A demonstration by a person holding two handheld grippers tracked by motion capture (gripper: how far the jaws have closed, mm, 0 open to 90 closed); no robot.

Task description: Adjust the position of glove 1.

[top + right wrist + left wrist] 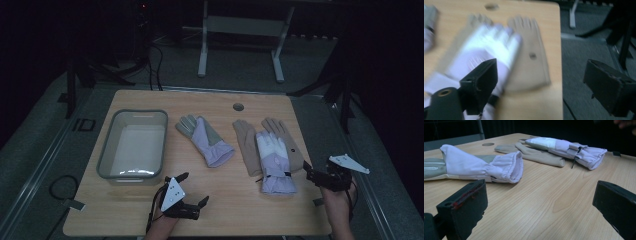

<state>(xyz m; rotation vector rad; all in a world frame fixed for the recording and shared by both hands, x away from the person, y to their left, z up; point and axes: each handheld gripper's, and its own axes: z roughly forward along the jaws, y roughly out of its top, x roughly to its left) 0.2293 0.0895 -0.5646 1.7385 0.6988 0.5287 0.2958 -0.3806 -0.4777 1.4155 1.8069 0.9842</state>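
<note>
1. Your left tool (193, 189) sits low over the near edge of the tabletop (235, 215), its jaws spread wide with nothing between them.
2. In the left gripper view, those jaws frame bare wood, and the open cuff of the lilac glove (486, 166) lies just beyond the left jaw, not touching it.
3. That lilac glove (206, 141) lies flat near the middle of the tabletop, fingers pointing away from you and toward the bin.
4. The grey bin (107, 150) stands at the left side of the tabletop, just beside that glove but apart from it.
5. Your right tool (316, 176) hangs at the right edge of the tabletop, jaws spread and gripping nothing.
6. The white and lilac glove (274, 162) lies just to the left of your right tool, cuff toward you, resting on top of a pair of tan gloves (246, 142).
7. The right gripper view is blurred; its left jaw stands over the white and lilac glove (491, 47), and its right jaw hangs past the tabletop edge over the floor (584, 50).
</note>
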